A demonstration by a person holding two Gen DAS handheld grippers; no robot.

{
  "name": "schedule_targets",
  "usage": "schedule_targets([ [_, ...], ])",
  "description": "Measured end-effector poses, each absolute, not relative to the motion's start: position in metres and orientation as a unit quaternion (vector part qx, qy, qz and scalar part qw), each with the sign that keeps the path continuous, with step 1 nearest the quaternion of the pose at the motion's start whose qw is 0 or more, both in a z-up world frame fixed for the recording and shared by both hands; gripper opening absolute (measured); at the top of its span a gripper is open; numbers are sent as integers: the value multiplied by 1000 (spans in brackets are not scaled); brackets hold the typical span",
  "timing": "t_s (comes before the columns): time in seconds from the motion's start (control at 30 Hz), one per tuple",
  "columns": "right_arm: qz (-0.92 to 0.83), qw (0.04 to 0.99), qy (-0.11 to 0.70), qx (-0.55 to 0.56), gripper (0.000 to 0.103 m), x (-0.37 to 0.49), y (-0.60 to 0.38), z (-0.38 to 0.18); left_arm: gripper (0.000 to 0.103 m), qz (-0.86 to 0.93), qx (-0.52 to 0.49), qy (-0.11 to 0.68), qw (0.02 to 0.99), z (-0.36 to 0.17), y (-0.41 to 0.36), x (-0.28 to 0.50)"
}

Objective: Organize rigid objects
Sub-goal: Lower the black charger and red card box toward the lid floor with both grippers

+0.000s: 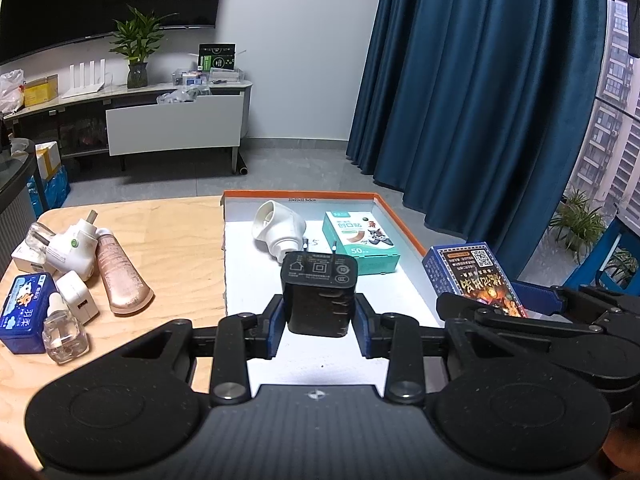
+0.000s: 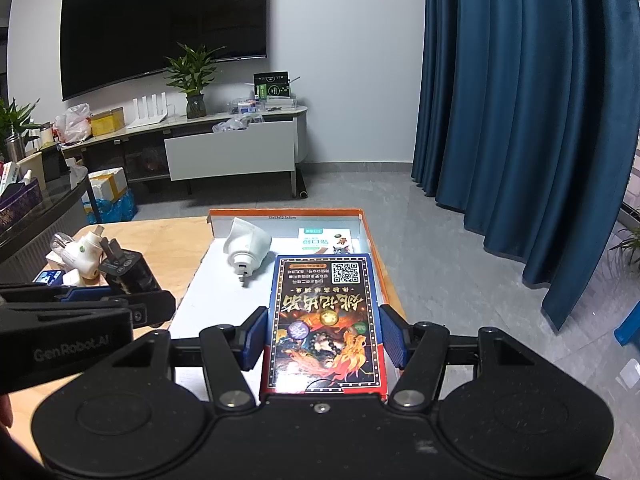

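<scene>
Over the white tray [image 1: 400, 312] with orange edges, the left gripper [image 1: 319, 322] squeezes a black charger [image 1: 319, 294]. Beside it, the right gripper [image 2: 323, 338] squeezes a blue card box [image 2: 325, 324]. Both things are up off the tray.

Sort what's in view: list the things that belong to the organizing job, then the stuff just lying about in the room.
Job:
- black charger in left gripper
- blue card box in right gripper
- orange-rimmed tray holding white plug, teal bandage box
- table pile: pink tube, blue tin, small bottle

Lying about:
- TV
- potted plant
- curtain
</scene>
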State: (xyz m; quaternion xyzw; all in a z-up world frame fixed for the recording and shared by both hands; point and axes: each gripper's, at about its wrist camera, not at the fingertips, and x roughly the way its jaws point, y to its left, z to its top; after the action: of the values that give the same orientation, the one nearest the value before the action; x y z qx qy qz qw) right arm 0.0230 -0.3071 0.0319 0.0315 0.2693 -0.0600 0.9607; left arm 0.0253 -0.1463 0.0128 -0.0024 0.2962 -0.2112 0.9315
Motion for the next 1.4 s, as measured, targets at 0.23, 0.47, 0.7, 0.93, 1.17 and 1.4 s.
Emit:
schedule_targets([
  [0.23, -58, 960, 273, 29, 71, 30, -308, 27, 36, -208, 4, 297, 932, 9, -149, 34],
  [0.47, -54, 959, 277, 29, 71, 44, -313, 21, 36, -204, 10, 296, 933, 6, -153, 43],
  [0.7, -54, 959, 278, 29, 71, 51, -314, 19, 36, -204, 12, 303, 931, 4, -156, 53],
  [0.93, -53, 959, 278, 29, 71, 61, -317, 17, 36, -204, 12, 305, 930, 3, -160, 61],
  [1.17, -52, 958, 280, 30, 71, 68, -319, 15, 36, -205, 10, 309, 929, 2, -163, 69],
  [1.4, -49, 957, 283, 37, 71, 78, -324, 12, 36, -202, 10, 315, 927, -2, -165, 75],
])
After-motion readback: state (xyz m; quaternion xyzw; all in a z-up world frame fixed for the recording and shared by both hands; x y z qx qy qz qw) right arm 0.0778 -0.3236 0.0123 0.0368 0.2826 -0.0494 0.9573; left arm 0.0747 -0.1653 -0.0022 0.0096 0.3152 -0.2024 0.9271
